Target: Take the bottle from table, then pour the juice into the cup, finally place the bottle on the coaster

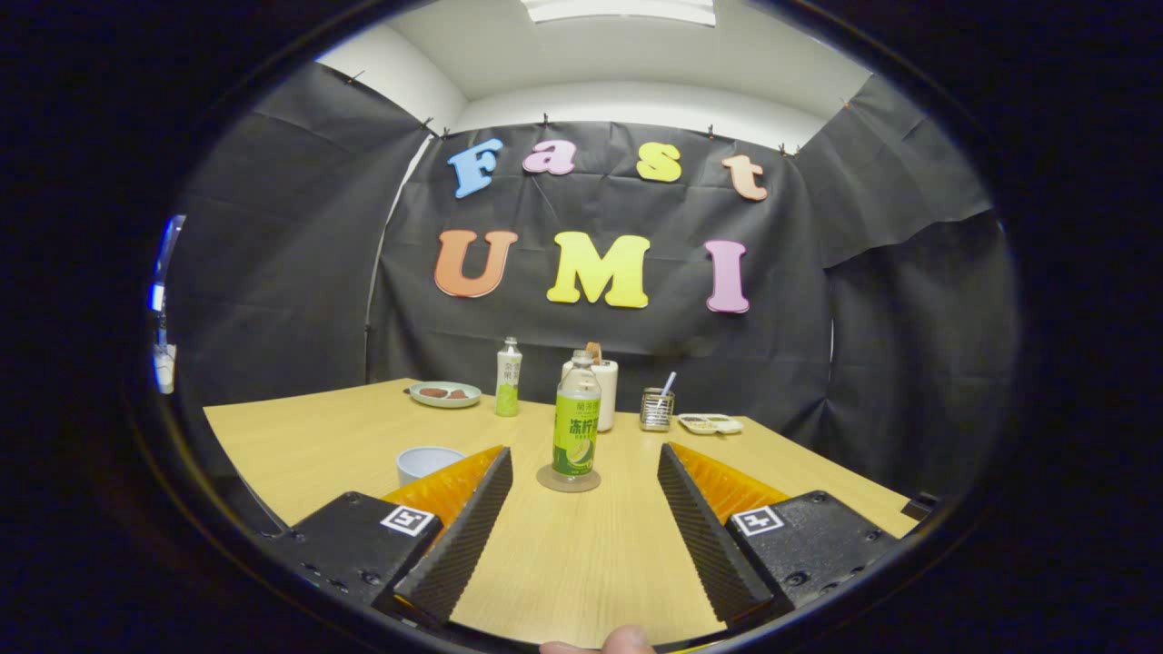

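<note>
A staged recording booth — not a lived-in room.
I see black cloth (591,327) pinned as walls around one wooden table (309,436), white ceiling (636,64) above — a lab-style set.

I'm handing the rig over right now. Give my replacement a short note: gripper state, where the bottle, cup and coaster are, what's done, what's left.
Gripper: fingers spread wide over the table, holding nothing.
Bottle: upright on the coaster, just ahead of the fingers and in line with the gap between them.
Cup: on the table beside the left finger; its contents cannot be seen from here.
Done or left: the bottle already stands on the coaster, so the job looks either finished or not yet begun; this view cannot settle which. Check the cup before moving.
</note>
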### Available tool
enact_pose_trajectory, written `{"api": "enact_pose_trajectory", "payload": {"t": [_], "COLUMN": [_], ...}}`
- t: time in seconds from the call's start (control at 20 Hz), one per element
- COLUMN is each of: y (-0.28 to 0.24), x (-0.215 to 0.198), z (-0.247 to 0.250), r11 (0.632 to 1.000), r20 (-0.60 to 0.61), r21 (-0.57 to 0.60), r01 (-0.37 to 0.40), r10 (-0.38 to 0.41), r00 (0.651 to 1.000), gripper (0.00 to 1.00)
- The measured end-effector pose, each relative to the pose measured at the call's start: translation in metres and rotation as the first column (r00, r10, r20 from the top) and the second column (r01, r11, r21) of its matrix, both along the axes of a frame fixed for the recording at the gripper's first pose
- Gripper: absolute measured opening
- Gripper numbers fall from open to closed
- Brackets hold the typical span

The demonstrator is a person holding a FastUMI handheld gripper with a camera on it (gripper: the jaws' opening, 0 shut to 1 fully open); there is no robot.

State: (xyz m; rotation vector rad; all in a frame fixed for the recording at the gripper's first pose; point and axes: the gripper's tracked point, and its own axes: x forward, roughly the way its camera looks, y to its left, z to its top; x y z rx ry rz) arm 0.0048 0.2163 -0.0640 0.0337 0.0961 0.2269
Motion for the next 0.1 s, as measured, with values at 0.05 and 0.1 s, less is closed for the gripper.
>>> {"api": "enact_pose_trajectory", "payload": {"t": [0.05, 0.1], "y": [-0.0004, -0.0009], "x": [-0.0009, -0.0010], "z": [0.0010, 0.0023], "r11": [1.000, 1.000], "r20": [0.005, 0.010], "r21": [0.009, 0.020], "r01": [0.006, 0.019], "r10": [-0.006, -0.019], "r00": [1.000, 1.000], "gripper": [1.00, 1.00]}}
